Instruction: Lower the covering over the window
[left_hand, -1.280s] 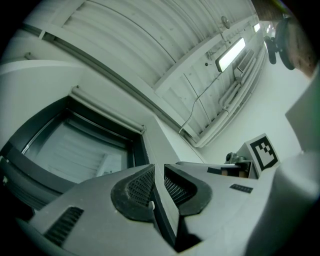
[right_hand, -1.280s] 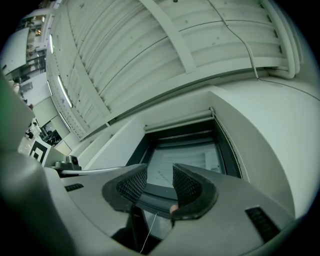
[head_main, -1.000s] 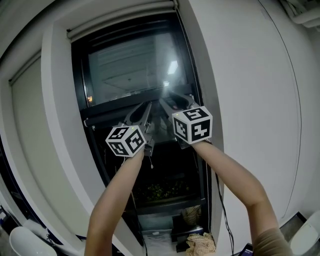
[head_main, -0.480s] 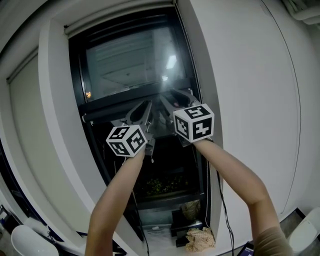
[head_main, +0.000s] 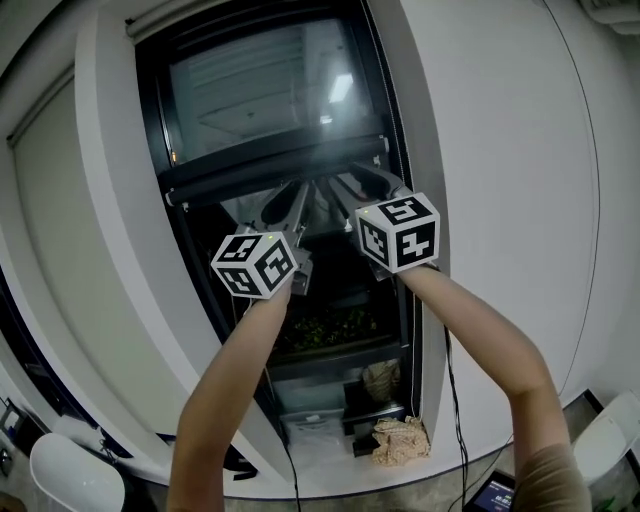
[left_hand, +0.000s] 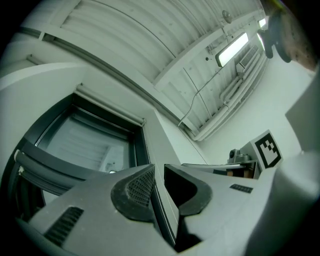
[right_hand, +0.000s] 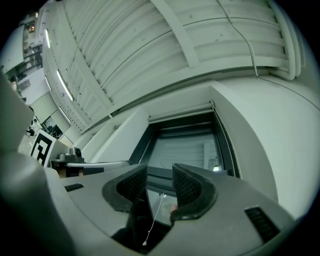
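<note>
White wall, dark window, grey blind drawn part-way down.
The white wall (head_main: 500, 150) surrounds a tall black-framed window (head_main: 150, 120). The grey blind (head_main: 260, 90) covers the window's upper part, and its dark bottom bar (head_main: 270, 168) runs across just above both grippers. The left gripper (left_hand: 159, 175) is clenched close on a thin dark strip (left_hand: 160, 210) with a pale edge. The right gripper (right_hand: 160, 172) stands released, jaws apart, with the bar crossing beyond its tips and a thin white pull cord (right_hand: 156, 215) dangling in the gap.

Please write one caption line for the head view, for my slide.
Left gripper and right gripper reach up to the bottom bar of a window blind.
</note>
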